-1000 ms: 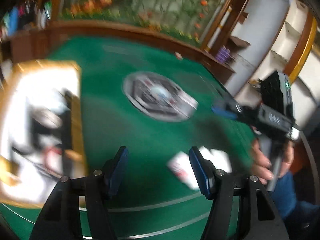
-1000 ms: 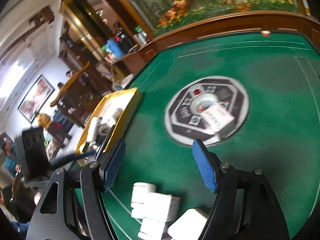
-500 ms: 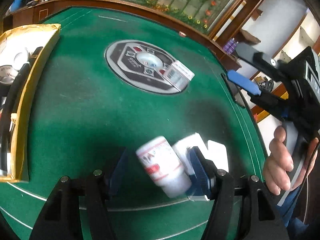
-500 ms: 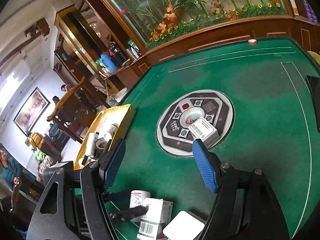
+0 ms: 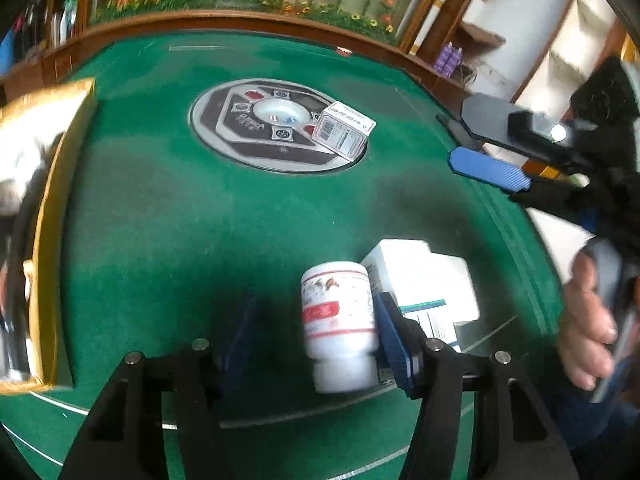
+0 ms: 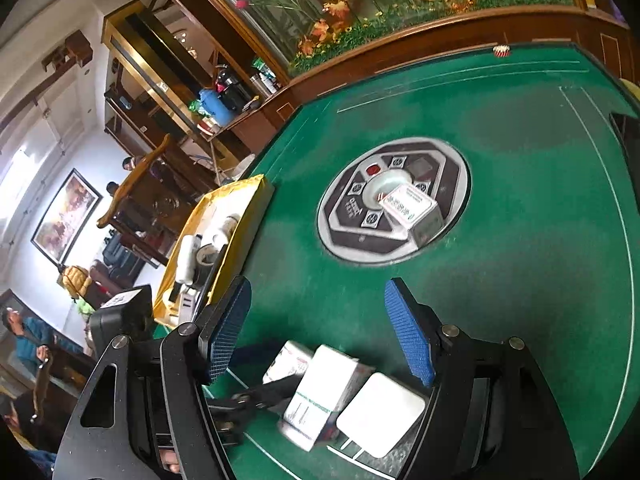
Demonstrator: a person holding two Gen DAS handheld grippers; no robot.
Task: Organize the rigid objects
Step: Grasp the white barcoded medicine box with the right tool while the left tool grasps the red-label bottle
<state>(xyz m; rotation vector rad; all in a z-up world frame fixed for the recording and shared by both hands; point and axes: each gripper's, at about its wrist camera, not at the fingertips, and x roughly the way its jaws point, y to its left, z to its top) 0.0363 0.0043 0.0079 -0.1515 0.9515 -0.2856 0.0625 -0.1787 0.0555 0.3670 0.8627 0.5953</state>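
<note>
White bottle (image 5: 340, 320) on the green table (image 5: 160, 220), near its front edge, between the jaws of the left gripper (image 5: 314, 312); narrower end toward the camera, upright or lying not clear; jaws just been closing, right pad against the bottle's side, left pad a gap away, so apart and not clamped.

Just right of the bottle and touching it, a white box with a teal stripe (image 5: 416, 280); beside that, in the right wrist view only, a flat plain white box (image 6: 380, 412) with its whole top in sight; same view hides most of the bottle behind the left gripper's dark fingers.

Right gripper (image 6: 318, 286) above the table over this cluster, jaws wide apart, nothing between the pads; in the left wrist view seen from the side at the right edge, with a person's hand (image 5: 588, 320) around its handle.

Farther out, at the table's middle, a round grey and black panel (image 5: 256, 148) with a pale dish at its centre; on the panel's right part a small white box (image 5: 344, 130), tilted, well apart from the bottle.

Along the table's left side a yellow tray (image 5: 44, 240), blurred in the left wrist view; sharper in the right wrist view, with a tape roll and pale tubes inside.

At the far rim a tiny red and white thing (image 6: 501, 50).

Barcode on the small box's near face; red band and a small picture on the bottle's label; lettering on box, bottle and panel too blurred to read.
</note>
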